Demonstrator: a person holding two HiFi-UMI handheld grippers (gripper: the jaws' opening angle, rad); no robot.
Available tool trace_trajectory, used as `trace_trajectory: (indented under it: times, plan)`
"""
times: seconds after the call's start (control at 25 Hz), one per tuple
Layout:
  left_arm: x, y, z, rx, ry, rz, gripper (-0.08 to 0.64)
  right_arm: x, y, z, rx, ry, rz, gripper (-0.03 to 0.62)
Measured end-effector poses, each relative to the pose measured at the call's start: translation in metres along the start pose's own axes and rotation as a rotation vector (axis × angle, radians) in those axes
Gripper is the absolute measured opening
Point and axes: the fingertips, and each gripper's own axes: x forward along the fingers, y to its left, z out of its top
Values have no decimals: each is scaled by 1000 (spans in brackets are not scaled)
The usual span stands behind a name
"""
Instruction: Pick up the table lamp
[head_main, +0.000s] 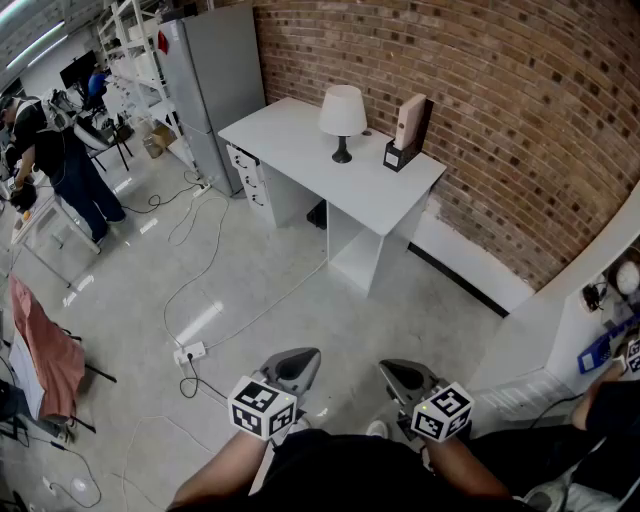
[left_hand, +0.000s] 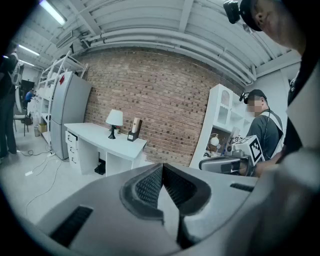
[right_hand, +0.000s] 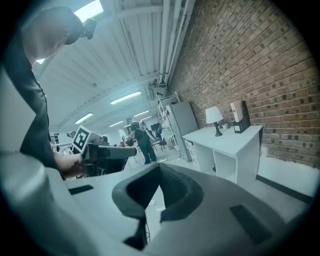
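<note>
Stretching across the upper right of the head view, a red brick wall (head_main: 480, 120) backs a white rectangular desk (head_main: 290, 150). At the bottom edge, the grey left gripper (head_main: 293, 368) and right gripper (head_main: 405, 378) are both fully closed on nothing, well apart from the desk. At top centre, on the desk, stands the small table lamp (head_main: 342, 118), a white shade on a slim black stem. It is probably light and top-heavy, with a soft shade, so the stiff stem looks the safest hold. Any cord is too small to tell.
</note>
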Motion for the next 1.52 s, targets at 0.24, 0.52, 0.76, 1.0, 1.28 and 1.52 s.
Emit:
trace_trajectory:
  times: [0.24, 0.52, 0.76, 1.0, 1.28, 1.52]
  plan:
    - [-1, 1, 2, 7, -1, -7, 3, 3, 2, 0, -5, 4, 0, 5]
    - [-2, 4, 1, 2, -1, -10, 3, 5, 5, -1, -8, 13, 2, 4]
    - [0, 6, -1, -5, 2, -16, 3, 9, 5, -1, -4, 20, 7, 5]
    - [1, 12, 3, -45, -14, -24, 3, 17, 11, 6, -37, 21, 14, 6]
    - [-5, 22, 4, -32, -15, -31, 3, 30, 16, 5, -55, 38, 7, 6]
    - [-17, 40, 4, -14, -15, -36, 3, 49, 29, 3, -64, 47, -1, 6]
